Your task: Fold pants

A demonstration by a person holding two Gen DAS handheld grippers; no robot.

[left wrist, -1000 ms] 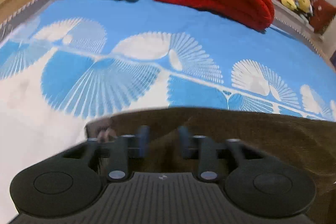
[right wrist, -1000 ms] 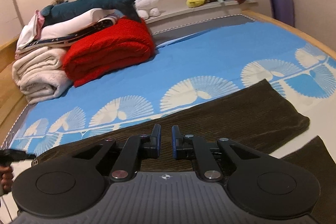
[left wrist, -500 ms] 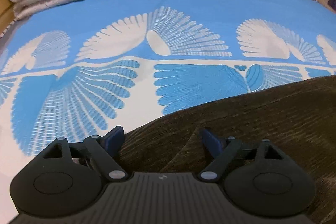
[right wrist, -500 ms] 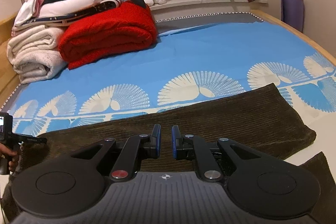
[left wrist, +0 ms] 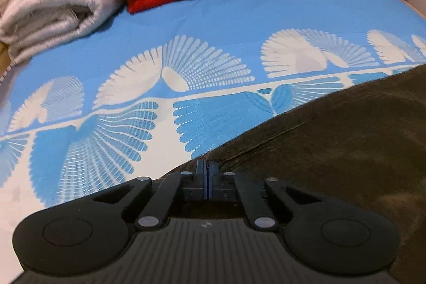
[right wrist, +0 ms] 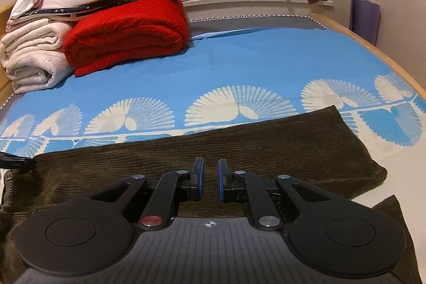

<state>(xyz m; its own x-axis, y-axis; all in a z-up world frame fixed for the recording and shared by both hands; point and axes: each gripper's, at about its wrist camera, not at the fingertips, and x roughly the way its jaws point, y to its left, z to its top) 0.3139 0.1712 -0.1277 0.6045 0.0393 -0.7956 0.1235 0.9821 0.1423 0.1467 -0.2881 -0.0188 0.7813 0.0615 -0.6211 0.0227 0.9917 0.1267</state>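
My left gripper (left wrist: 207, 172) has its jaws pressed together on the edge of the brown corduroy pants (right wrist: 239, 148), which lie flat along the near edge of the bed (right wrist: 266, 57). My right gripper (right wrist: 208, 182) hovers over them, jaws slightly spread, holding nothing.

I can read one thing only: a pale letter "B" on the waistband (right wrist: 7, 178) of the pants (right wrist: 202, 156), at the near left edge.
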